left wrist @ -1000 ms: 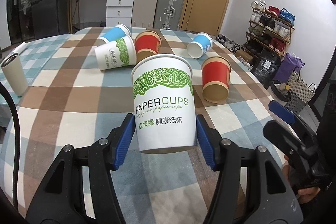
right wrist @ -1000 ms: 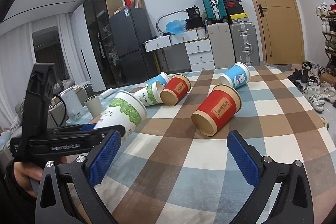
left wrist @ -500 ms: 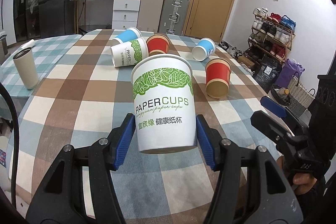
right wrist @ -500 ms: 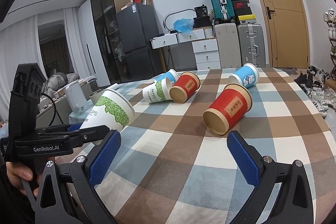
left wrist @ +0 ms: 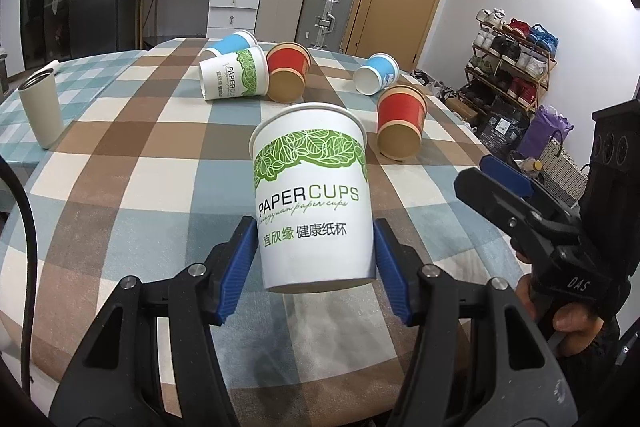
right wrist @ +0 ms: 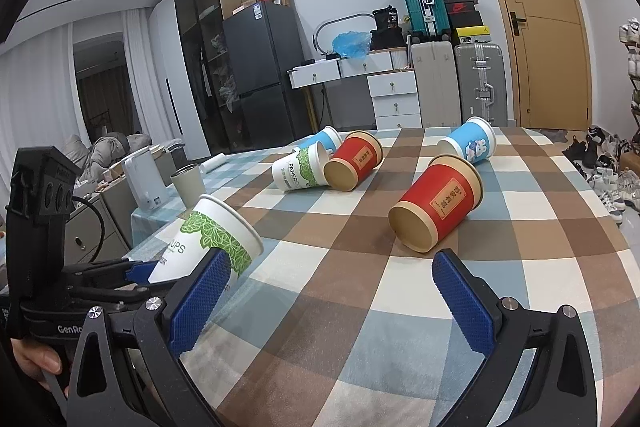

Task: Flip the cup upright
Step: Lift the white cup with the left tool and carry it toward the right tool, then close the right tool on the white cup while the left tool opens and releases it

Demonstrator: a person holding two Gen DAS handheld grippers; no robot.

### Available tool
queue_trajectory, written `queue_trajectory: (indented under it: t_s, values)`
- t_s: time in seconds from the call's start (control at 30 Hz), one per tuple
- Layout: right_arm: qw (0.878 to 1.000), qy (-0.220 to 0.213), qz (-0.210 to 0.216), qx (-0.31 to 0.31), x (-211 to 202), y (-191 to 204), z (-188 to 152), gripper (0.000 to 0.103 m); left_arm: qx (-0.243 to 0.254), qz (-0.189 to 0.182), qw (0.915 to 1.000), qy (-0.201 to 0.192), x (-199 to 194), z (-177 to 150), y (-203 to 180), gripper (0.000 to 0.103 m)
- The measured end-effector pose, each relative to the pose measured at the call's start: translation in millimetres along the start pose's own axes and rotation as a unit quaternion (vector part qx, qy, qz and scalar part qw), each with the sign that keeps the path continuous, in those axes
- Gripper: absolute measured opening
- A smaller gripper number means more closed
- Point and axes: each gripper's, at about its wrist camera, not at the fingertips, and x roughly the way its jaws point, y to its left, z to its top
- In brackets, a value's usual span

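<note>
Left wrist view: left gripper [left wrist: 314, 259] pinching white cup [left wrist: 312, 195] low on its wall, blue pads [left wrist: 240, 267] on either side, mouth up, base seemingly just above the checked table [left wrist: 120, 155]. Best to lower straight until the base sits flat, then ease the pads apart evenly so neither drags the light paper wall over. Worth avoiding a harder squeeze, since thin paper likely dents. Farther back, on their sides: second white cup [left wrist: 234, 79], two red cups [left wrist: 288, 71] [left wrist: 400, 123], two blue ones [left wrist: 232, 43] [left wrist: 376, 73]. Grey tumbler [left wrist: 40, 111] upright at far left, well apart.

Right wrist view: right gripper [right wrist: 332, 299] spread wide and holding nothing, low over the table [right wrist: 520, 267]. White cup [right wrist: 208, 239] at lower left looks tilted here, though fisheye makes true lean hard to judge; levelling before release advisable. Nearest red cup [right wrist: 436, 203] lying just ahead, mouth toward camera: a likely next pick, but better left alone until the white one stands.
</note>
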Motion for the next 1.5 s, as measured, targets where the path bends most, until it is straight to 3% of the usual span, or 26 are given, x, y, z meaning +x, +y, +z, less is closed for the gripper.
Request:
queue_trajectory:
  t_s: [1.1,1.27,1.5]
  values:
    - [1.0,0.003,-0.002,-0.001,1.5,-0.6,-1.3,0.103,-0.008,0.002,0.9999,0.012,17.7,-20.1,-1.3,0.057]
    - [1.0,0.003,-0.001,0.001,1.5,-1.2,-1.1,0.103,-0.005,-0.005,0.9999,-0.008,8.9,-16.3,3.5,0.081]
    - [1.0,0.007,-0.001,0.01,2.4,-3.8,-1.6,0.103,-0.003,-0.014,0.9995,-0.027,1.1,-7.5,15.8,0.102]
